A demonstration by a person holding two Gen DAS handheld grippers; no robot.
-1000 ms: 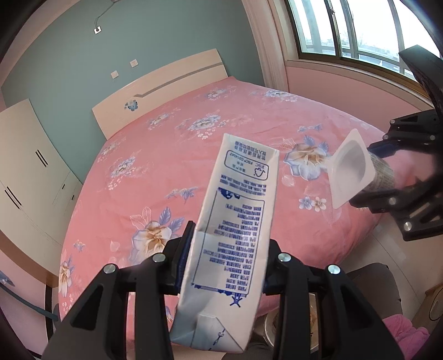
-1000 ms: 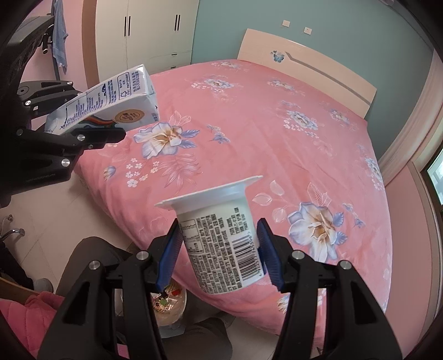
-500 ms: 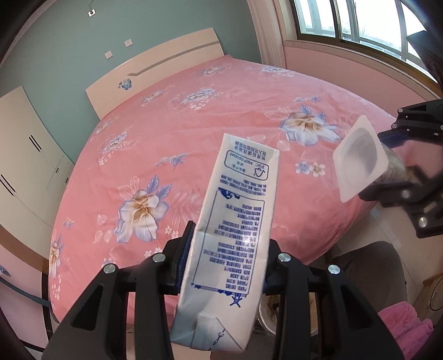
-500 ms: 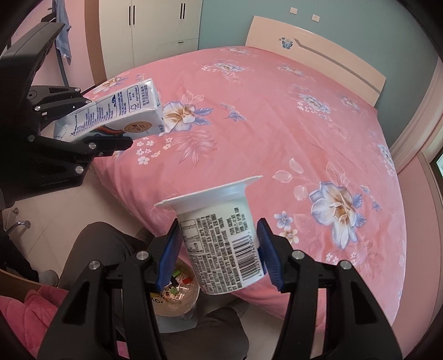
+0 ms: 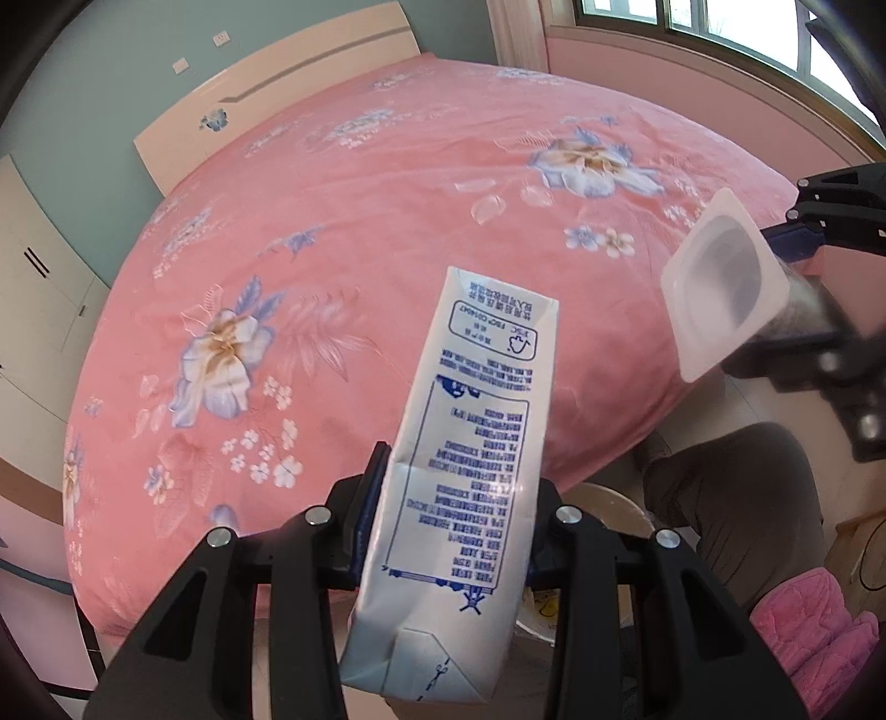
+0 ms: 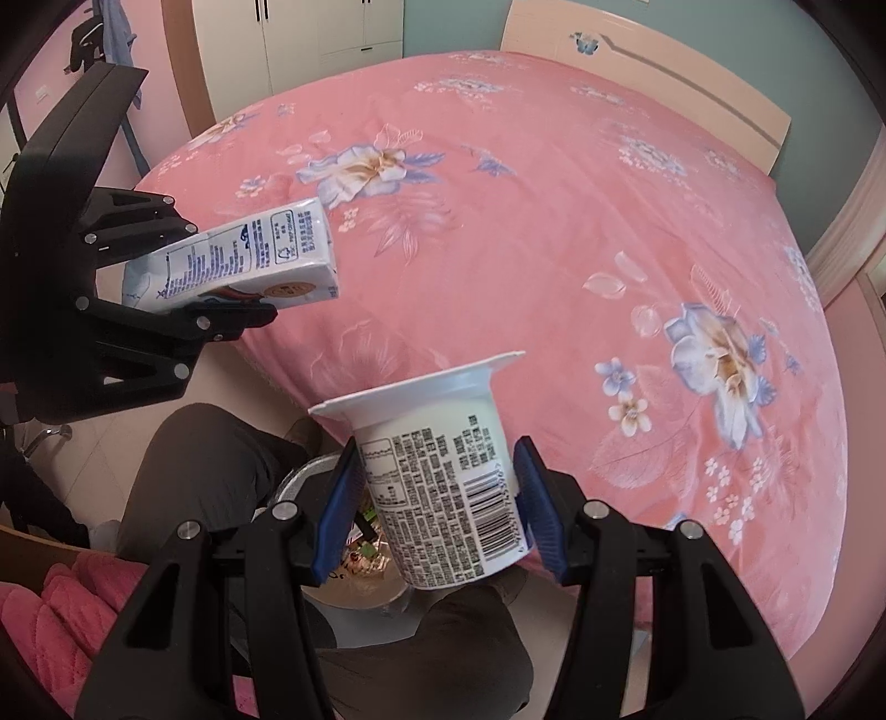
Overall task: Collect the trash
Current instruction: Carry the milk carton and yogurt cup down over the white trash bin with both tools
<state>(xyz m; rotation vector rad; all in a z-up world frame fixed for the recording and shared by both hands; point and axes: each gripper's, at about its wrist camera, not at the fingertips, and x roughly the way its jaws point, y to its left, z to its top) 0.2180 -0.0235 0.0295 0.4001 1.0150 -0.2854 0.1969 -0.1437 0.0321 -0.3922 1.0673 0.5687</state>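
My left gripper (image 5: pixel 451 515) is shut on a white and blue milk carton (image 5: pixel 465 476), held in the air over the near edge of the bed; it also shows in the right wrist view (image 6: pixel 243 260). My right gripper (image 6: pixel 437 498) is shut on an empty white yogurt cup (image 6: pixel 443 471) with black print, its open mouth facing away; the cup shows in the left wrist view (image 5: pixel 720 288). A trash bin (image 6: pixel 360 554) with wrappers inside sits on the floor below both grippers, mostly hidden behind the cup and, in the left wrist view (image 5: pixel 609 504), behind the carton.
The pink flowered bed (image 5: pixel 387 221) fills the space ahead. The person's dark-trousered legs (image 6: pixel 210 459) flank the bin. White wardrobes (image 6: pixel 310 39) stand to the left, a window (image 5: pixel 720 27) to the right. A pink garment (image 5: pixel 819 626) lies low right.
Both grippers have tilted downward and drawn back toward the bed's near edge with their items. The bin and the person's legs show more.
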